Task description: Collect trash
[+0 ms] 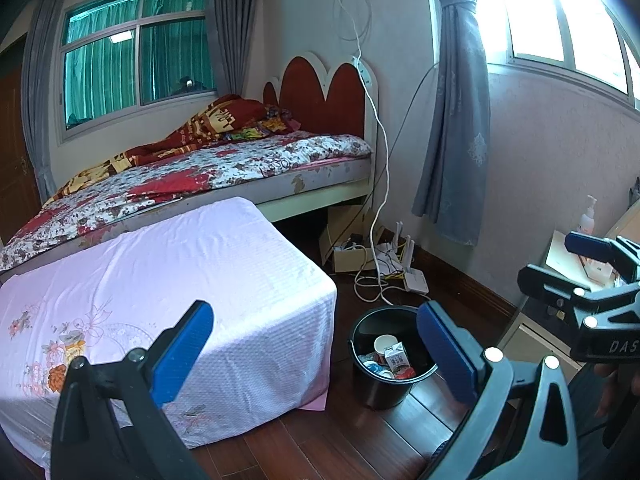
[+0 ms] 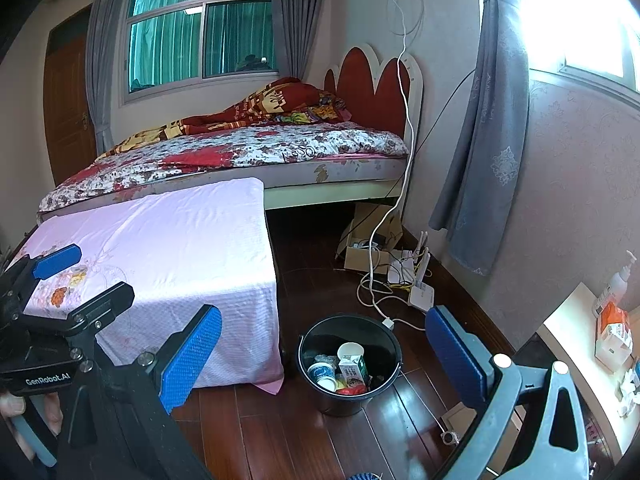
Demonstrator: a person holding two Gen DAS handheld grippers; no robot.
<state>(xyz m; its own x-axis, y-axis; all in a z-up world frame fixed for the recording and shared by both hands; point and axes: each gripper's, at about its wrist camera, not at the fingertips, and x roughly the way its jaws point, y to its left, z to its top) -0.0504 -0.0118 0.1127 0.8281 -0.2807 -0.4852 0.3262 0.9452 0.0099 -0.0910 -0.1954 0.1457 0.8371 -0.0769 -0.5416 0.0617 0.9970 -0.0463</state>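
In the left wrist view, the left gripper (image 1: 316,356) is held with its jaws wide apart and nothing between them. The black bucket (image 1: 390,390) stands on the wooden floor at lower centre, just beside the pink-covered table (image 1: 180,280), and trash is seen inside it: a milk carton (image 1: 396,354) and a paper cup (image 1: 385,343). The right gripper (image 1: 560,260) is seen at the right edge, its jaws also apart. If the bucket were approached carelessly, its rim could be knocked by a finger and the contents tipped out.

In the right wrist view, the bucket sits at lower centre, with the right gripper empty above it. A tangle of white cables (image 2: 380,292) lies on the floor just behind the bucket, near a router (image 2: 422,294). A cable could be snagged and dragged if the bucket were lifted or shifted toward it. No loose trash is seen on the table.
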